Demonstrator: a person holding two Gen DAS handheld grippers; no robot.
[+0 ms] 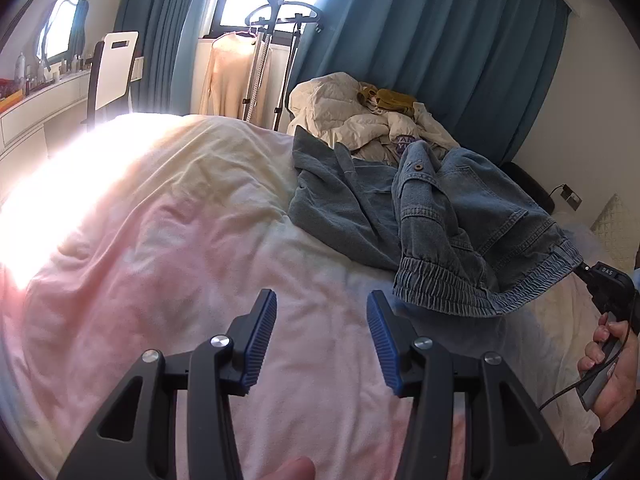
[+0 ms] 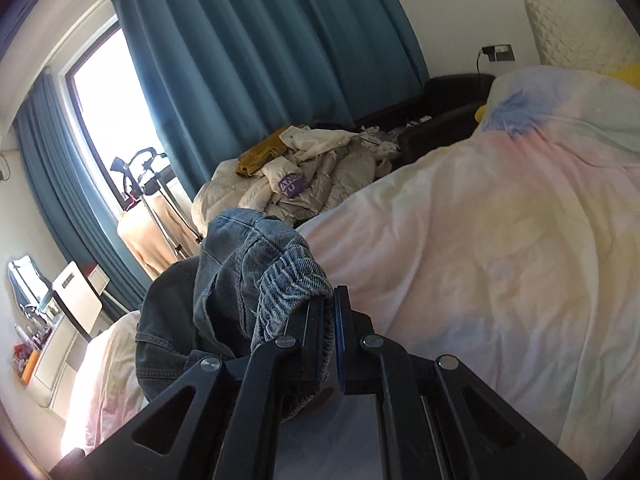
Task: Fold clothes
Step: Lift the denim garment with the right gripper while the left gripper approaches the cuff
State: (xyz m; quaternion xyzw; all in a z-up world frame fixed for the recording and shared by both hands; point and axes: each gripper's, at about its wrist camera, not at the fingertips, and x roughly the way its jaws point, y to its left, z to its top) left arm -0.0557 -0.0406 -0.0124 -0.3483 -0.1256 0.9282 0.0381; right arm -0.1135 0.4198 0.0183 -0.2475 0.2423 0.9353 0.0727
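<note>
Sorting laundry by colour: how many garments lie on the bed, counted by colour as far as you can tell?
Blue denim: 2, denim jacket and grey-blue denim garment
Cream: 1, puffer jacket
Mustard: 1, mustard garment
Total: 4; the pile may hide more.

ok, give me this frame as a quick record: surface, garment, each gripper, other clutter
surface: bed with a pastel duvet
garment: denim jacket, crumpled, partly lifted by its elastic hem
right gripper: shut on the hem, held by a hand
left gripper: open, holds nothing, above bare duvet short of the jacket
clutter: clothes pile beyond the jacket, garment steamer by the window
fold state: not yet begun, jacket still bunched
</note>
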